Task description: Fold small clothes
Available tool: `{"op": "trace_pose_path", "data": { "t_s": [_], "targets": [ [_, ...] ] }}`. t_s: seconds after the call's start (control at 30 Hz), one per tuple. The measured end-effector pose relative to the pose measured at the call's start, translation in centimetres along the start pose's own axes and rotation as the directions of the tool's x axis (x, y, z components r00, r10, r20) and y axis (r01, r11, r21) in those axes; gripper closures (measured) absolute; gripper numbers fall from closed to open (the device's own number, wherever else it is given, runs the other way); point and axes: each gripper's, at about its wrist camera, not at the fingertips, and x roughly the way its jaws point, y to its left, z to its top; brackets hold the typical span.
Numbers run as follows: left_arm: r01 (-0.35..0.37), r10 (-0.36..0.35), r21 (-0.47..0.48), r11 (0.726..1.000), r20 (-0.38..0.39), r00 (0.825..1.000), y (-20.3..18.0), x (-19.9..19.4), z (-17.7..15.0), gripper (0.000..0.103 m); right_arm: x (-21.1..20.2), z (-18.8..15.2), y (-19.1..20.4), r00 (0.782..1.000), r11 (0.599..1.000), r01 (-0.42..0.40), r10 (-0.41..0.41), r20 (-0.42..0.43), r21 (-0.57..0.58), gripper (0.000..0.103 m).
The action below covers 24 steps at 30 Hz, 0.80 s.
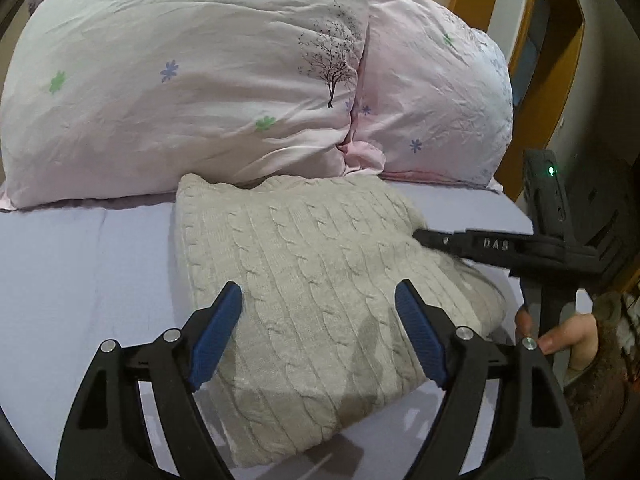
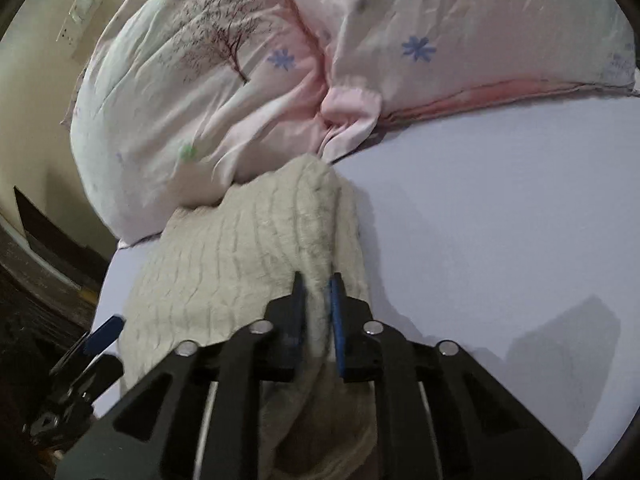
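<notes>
A beige cable-knit sweater (image 1: 304,280) lies folded on the lilac bedsheet (image 1: 80,272), its far edge against the pillows. My left gripper (image 1: 318,300) is open and empty, its blue pads just above the sweater's near part. My right gripper (image 2: 318,292) is shut on a raised fold at the sweater's (image 2: 240,264) right edge, lifting it into a ridge. In the left wrist view the right gripper (image 1: 424,236) reaches in from the right onto the sweater's right side. The left gripper's blue fingertip (image 2: 106,330) shows at the lower left of the right wrist view.
Two pale pink pillows with tree and flower prints (image 1: 192,80) (image 1: 432,96) lean at the head of the bed. A wooden headboard (image 1: 560,60) stands at the right. The sheet (image 2: 500,240) stretches right of the sweater. A wall with a switch plate (image 2: 80,12) is at left.
</notes>
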Motion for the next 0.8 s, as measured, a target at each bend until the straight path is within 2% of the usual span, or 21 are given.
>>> {"op": "trace_pose_path", "data": {
  "t_s": [0.03,0.07,0.13,0.17,0.2,0.3,0.37,0.47,0.6,0.8],
  "targets": [
    [-0.003,0.003,-0.004,1.0,0.004,1.0,0.0,-0.4,0.0,0.023,-0.4,0.1,0.3,1.0,1.0,0.001,-0.001,0.004,-0.01,0.08],
    [0.001,-0.001,-0.017,1.0,0.011,1.0,0.3,-1.5,-0.4,0.023,-1.5,0.0,0.6,0.999,1.0,-0.016,0.016,0.028,-0.024,0.072],
    [-0.003,0.004,-0.044,0.999,0.016,1.0,0.7,-3.4,-1.4,0.02,-3.6,-0.8,1.1,0.997,0.998,-0.016,0.02,0.074,-0.057,0.051],
    [-0.025,0.026,-0.05,0.998,0.016,1.0,1.0,-4.1,-1.9,0.014,-5.3,-1.6,1.3,0.994,0.996,-0.02,0.029,0.103,-0.081,0.02],
    [-0.069,0.07,-0.057,0.996,0.011,0.997,1.3,-5.1,-2.6,0.008,-7.0,-2.3,1.3,0.992,0.995,-0.022,0.035,0.125,-0.098,0.002],
    [-0.186,0.185,-0.048,0.981,-0.022,0.982,1.2,-6.6,-4.8,0.001,-10.6,-5.4,1.7,0.984,0.988,-0.014,0.04,0.171,-0.152,0.002],
    [-0.243,0.241,-0.023,0.97,-0.067,0.968,0.5,-6.5,-6.1,0.001,-11.1,-7.7,2.5,0.991,0.984,0.053,-0.03,0.134,-0.17,0.002],
    [-0.303,0.306,0.044,0.952,-0.13,0.943,-0.8,-4.8,-7.4,0.001,-8.8,-10.2,4.0,0.992,0.967,0.123,-0.122,0.02,-0.223,0.002],
    [-0.322,0.328,0.06,0.945,-0.171,0.929,-0.8,-2.9,-8.1,0.001,-6.2,-11.8,5.5,0.975,0.943,0.212,-0.222,-0.012,-0.256,0.002],
    [-0.325,0.322,0.018,0.945,-0.207,0.924,0.1,-1.9,-8.7,0.001,-4.7,-12.1,5.7,0.96,0.935,0.268,-0.28,-0.016,-0.232,0.002]
  ]
}}
